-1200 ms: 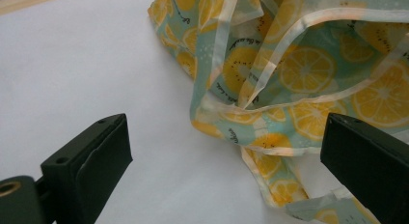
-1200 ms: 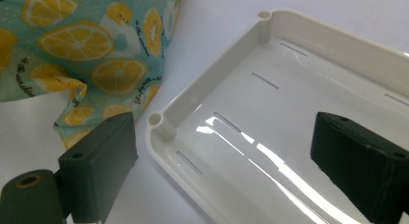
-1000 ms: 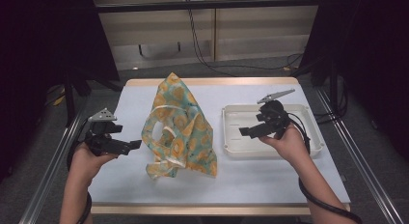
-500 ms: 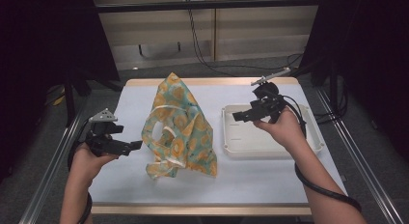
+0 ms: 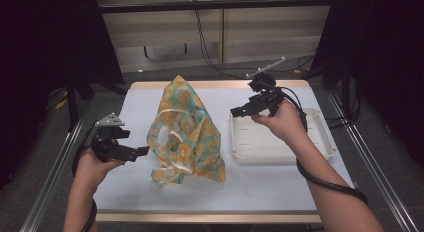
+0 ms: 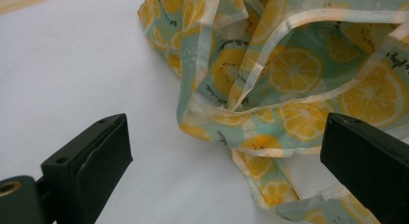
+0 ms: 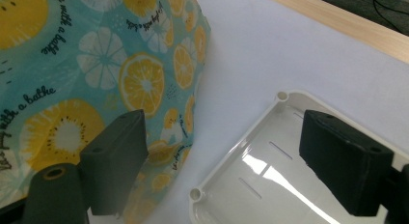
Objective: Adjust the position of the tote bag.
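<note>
- Between the wide-parted jaws of the left gripper [image 5: 141, 152], nothing is held; its view looks onto the near trailing hem of the lemon-print cloth [image 5: 186, 129], just ahead.
- Above the tray's [image 5: 327, 144] inner edge, the right gripper [image 5: 236, 112] hangs with jaws also spread and empty, aimed toward the cloth's far side.
- The cloth lies crumpled mid-table on the white mat [image 5: 280, 184], left of the tray.
- Each gripper would do best to pinch the pale binding strip [image 6: 270, 33] rather than loose folds, so the fabric spreads instead of bunching.
</note>
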